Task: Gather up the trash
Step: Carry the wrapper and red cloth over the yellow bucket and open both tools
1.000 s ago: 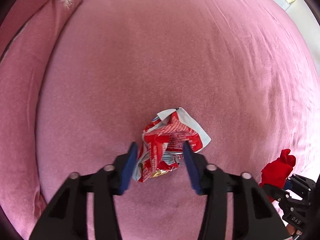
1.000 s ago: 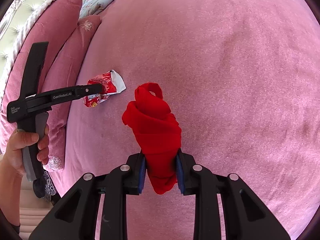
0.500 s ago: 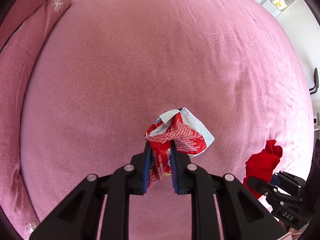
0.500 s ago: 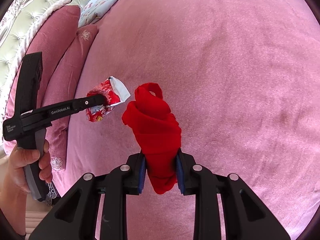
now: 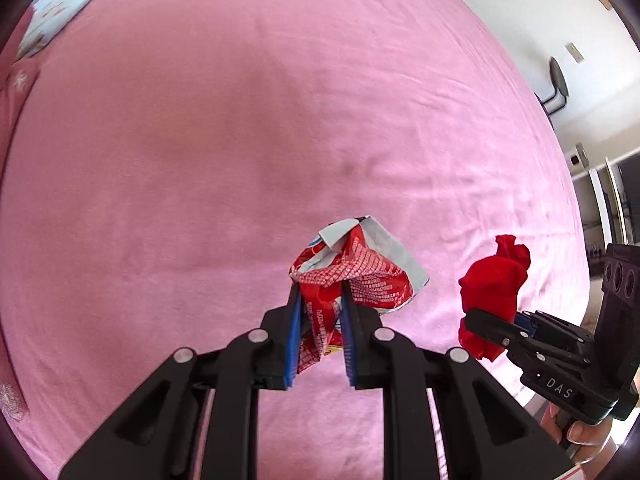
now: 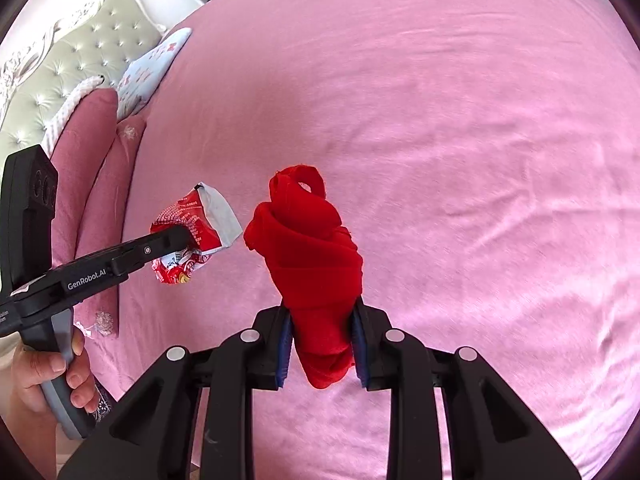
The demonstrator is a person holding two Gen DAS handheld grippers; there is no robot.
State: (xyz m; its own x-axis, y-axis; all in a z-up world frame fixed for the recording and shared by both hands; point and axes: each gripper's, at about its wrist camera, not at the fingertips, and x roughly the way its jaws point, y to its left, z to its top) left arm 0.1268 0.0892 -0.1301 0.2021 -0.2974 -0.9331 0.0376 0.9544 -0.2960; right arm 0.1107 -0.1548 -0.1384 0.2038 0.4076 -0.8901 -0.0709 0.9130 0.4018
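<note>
Left wrist view — pink bedspread [image 5: 240, 140] lies bare to its edges.

The pink bed [image 6: 460, 140] lies bare across the frame's middle and right; pillows [image 6: 92, 152] and headboard [image 6: 80, 60] block the upper left.
</note>
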